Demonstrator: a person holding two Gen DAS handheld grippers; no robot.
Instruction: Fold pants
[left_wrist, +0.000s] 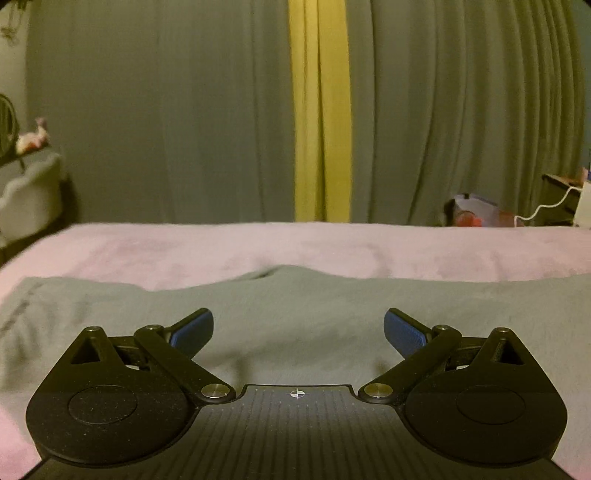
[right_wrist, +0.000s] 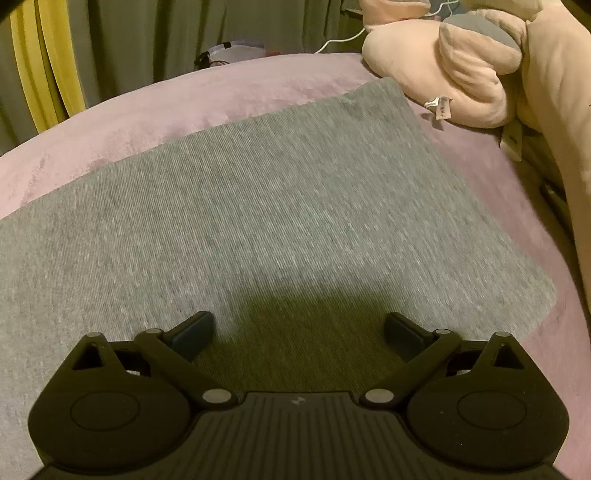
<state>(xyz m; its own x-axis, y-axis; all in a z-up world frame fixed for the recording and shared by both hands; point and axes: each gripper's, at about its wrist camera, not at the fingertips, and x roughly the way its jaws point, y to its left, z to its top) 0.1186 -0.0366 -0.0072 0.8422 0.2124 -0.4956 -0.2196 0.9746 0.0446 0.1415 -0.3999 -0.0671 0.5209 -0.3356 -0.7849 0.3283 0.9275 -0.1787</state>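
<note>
Both tongs released: left gripper (left_wrist: 298, 328), right gripper (right_wrist: 298, 330) over pants (right_wrist: 258, 206) on bed (right_wrist: 147, 107) (grab matching corners, fold evenly).

Dim warm light, grey-green curtains (left_wrist: 147, 110) with yellow strip (left_wrist: 319, 110), pink bed cover (left_wrist: 332, 247), cluttered side table (left_wrist: 561, 195)

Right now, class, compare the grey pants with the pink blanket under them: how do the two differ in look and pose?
The pants are grey with a fine ribbed knit; the blanket is pink and plush. The pants lie on top as a flat panel with straight edges; the blanket lies beneath and reaches past them on the far and right sides. The pants cover only part of the bed; the blanket spreads wider. Both are soft cloth lying flat.
</note>
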